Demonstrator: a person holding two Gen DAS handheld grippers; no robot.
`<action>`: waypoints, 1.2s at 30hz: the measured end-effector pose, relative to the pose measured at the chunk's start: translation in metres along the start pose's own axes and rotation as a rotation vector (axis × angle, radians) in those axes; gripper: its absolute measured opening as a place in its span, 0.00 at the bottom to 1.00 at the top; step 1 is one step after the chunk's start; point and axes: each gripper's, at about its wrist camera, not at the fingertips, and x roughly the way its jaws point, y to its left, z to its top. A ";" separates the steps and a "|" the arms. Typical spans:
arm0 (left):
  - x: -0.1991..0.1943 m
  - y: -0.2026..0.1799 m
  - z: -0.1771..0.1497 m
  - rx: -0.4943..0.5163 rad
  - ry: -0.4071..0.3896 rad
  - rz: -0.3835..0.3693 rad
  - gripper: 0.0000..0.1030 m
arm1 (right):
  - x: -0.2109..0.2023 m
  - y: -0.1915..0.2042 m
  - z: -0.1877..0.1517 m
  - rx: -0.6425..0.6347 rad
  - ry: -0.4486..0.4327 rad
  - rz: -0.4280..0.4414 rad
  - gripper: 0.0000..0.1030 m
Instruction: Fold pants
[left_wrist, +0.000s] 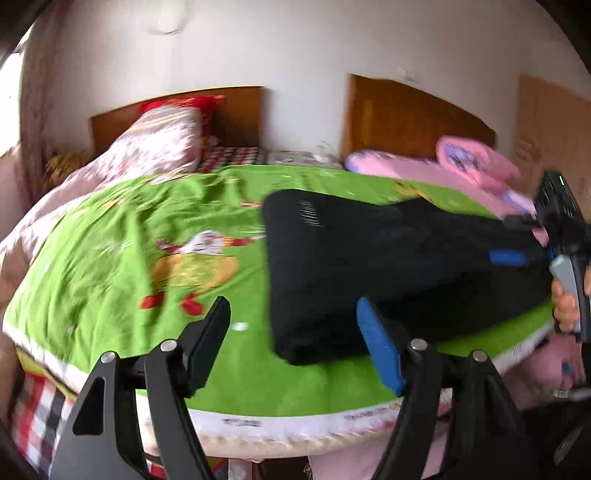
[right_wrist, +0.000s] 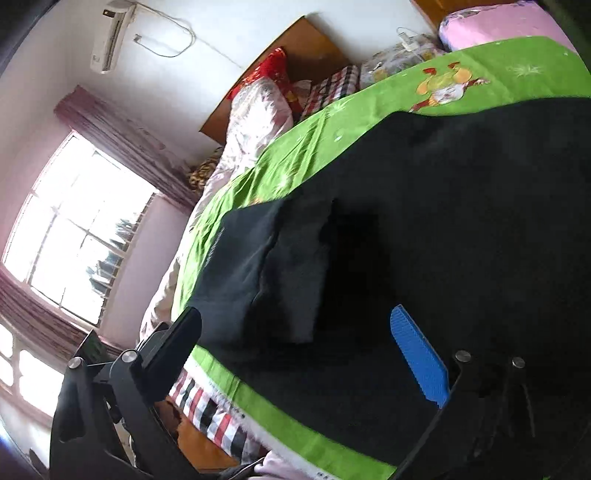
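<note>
While stretched flat on a green cartoon-print blanket, lie as a long dark band from the middle of the bed out to its right side, close to the near edge: black pants, doubled over on themselves, the left end squared off.

Hovers at the near edge, just in front of the left end of the pants: left gripper, jaws well apart, one black finger and one blue-padded finger, nothing clamped between them.

Hangs low over the right end of the cloth: right gripper, jaws as wide as can be, pads pressing on nothing, dark fabric filling the view beneath and between them. Seen from the left wrist, shows at the far right edge with a hand wrapped round its grip.

Beyond, at the far side: two wooden headboards, a pink pillow to the right, a pale flowered quilt heaped to the left. Under the blanket, a checked sheet. On the left wall, a bright window with dark curtains, and an air conditioner above.
</note>
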 end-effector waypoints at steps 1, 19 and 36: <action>0.001 0.003 0.000 -0.007 0.005 0.014 0.69 | 0.011 -0.002 0.002 0.015 0.040 0.001 0.96; 0.011 -0.007 -0.021 0.045 0.076 0.020 0.79 | 0.050 0.041 0.010 -0.104 0.019 0.110 0.24; 0.068 -0.007 0.001 -0.041 0.153 0.227 0.84 | -0.019 0.016 0.013 -0.183 -0.234 -0.078 0.04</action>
